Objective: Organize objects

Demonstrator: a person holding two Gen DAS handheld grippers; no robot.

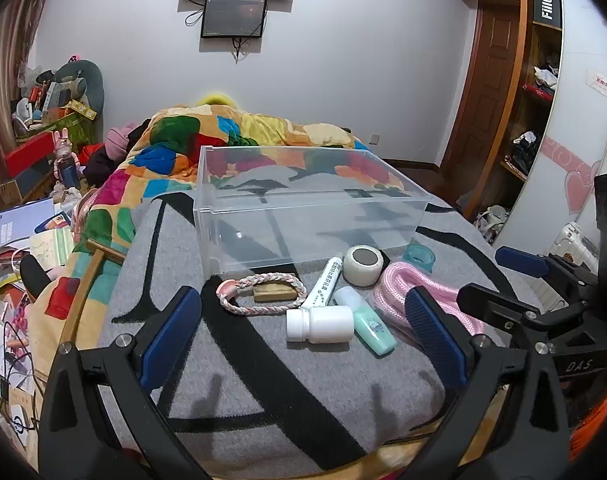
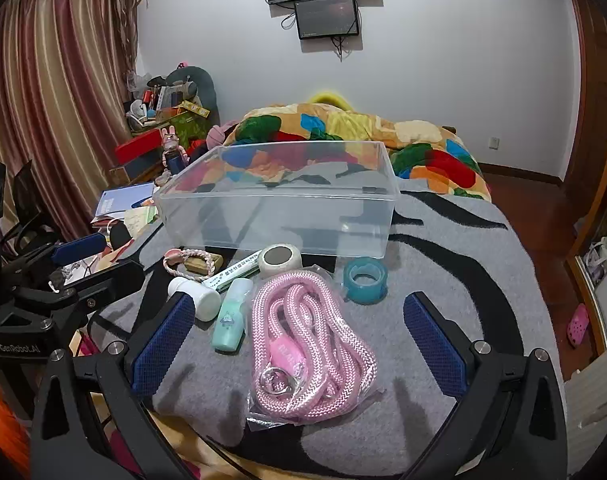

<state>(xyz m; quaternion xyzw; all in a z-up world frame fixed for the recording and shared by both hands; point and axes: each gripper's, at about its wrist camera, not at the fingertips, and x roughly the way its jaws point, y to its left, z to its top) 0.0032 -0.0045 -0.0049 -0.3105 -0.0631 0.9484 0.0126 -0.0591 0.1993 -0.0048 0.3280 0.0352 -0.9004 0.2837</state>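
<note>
A clear plastic bin (image 1: pixel 303 208) (image 2: pixel 279 200) stands empty on the grey blanket (image 1: pixel 263 380). In front of it lie a braided bracelet (image 1: pixel 263 294), a wooden block (image 1: pixel 273 293), a white tube (image 1: pixel 325 282), a white tape roll (image 1: pixel 362 265), a white pill bottle (image 1: pixel 319 324), a mint bottle (image 1: pixel 369 326), a bagged pink rope (image 2: pixel 303 344) and a teal tape roll (image 2: pixel 365 280). My left gripper (image 1: pixel 303 336) is open, with the pill bottle and mint bottle between its fingers. My right gripper (image 2: pixel 299 336) is open around the pink rope.
A colourful quilt (image 1: pixel 223 136) is piled behind the bin. Books, boxes and toys (image 1: pixel 35 200) crowd the floor on the left. A wooden wardrobe (image 1: pixel 535 80) stands at the right. The right gripper (image 1: pixel 543 280) shows at the right of the left wrist view.
</note>
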